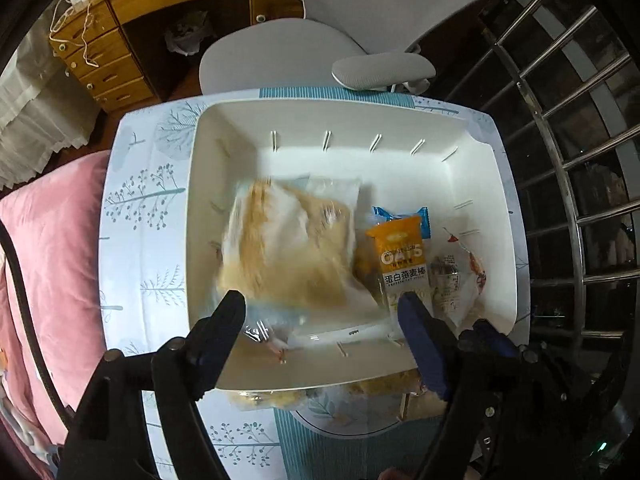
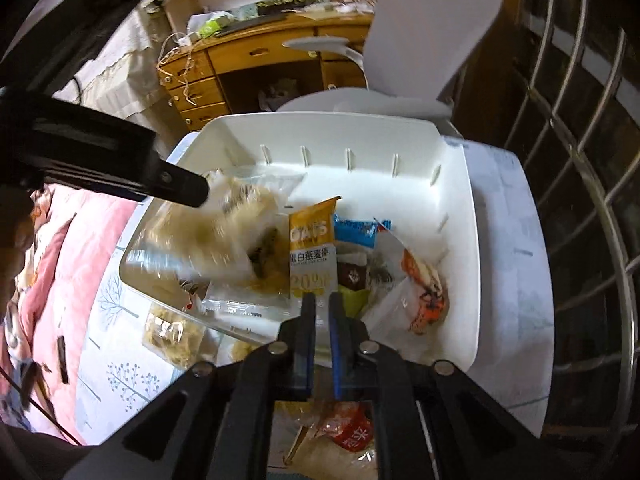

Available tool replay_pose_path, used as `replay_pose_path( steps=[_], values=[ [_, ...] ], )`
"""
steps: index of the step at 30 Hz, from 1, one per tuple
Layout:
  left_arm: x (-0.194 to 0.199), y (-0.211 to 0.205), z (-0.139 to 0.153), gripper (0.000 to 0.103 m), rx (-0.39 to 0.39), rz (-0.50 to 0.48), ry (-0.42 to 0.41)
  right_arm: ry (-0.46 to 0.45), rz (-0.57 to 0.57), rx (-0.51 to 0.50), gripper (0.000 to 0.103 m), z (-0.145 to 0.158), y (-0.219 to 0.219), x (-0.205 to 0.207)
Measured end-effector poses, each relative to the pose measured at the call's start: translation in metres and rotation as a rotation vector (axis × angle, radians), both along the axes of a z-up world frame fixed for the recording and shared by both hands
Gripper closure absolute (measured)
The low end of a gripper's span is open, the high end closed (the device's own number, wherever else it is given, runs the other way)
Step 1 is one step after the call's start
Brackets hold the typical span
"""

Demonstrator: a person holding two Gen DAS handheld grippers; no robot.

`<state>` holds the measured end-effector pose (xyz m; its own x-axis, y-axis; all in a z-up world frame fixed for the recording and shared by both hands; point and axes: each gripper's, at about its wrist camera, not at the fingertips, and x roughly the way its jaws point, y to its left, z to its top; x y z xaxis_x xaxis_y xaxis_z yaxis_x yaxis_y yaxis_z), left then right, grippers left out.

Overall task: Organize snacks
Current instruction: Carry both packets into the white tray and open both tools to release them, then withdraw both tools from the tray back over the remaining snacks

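A white plastic bin (image 1: 192,200) (image 2: 472,240) stands on a tree-patterned tablecloth (image 1: 148,208). In it lie a blurred clear packet of bread (image 1: 288,248) (image 2: 224,232), an orange oat bar (image 1: 400,256) (image 2: 312,248), a blue packet (image 1: 424,216) (image 2: 356,232) and a clear packet with orange print (image 1: 460,276) (image 2: 424,292). My left gripper (image 1: 320,316) is open above the bin's near side, the bread packet lying beyond its fingertips, untouched. My right gripper (image 2: 322,300) points down at the oat bar's lower end, its jaws a narrow gap apart with nothing pinched.
Loose snack packets lie on the table outside the bin's near wall (image 1: 264,400) (image 2: 172,336), with a red one (image 2: 348,428) under my right gripper. A grey chair (image 1: 280,52) stands behind the table, pink bedding (image 1: 52,240) to the left, a metal railing (image 1: 580,160) to the right.
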<state>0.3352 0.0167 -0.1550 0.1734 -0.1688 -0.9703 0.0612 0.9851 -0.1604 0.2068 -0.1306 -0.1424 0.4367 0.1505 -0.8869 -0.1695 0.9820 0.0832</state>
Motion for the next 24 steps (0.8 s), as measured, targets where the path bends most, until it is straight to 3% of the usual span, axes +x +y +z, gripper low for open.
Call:
replay_pose_path(
  steps=[11,16,24],
  values=[
    [-0.042,0.002,0.040,0.025,-0.002,0.022,-0.046,-0.042,-0.071,0.060,0.071,0.032,-0.032,-0.031],
    [-0.076,-0.001,0.063,0.025,-0.011,0.019,-0.086,-0.057,-0.088,0.095,0.066,0.049,-0.049,-0.054],
    [-0.129,0.001,0.075,0.024,-0.073,0.039,-0.073,-0.014,-0.100,0.152,0.064,0.053,-0.066,-0.089]
  ],
)
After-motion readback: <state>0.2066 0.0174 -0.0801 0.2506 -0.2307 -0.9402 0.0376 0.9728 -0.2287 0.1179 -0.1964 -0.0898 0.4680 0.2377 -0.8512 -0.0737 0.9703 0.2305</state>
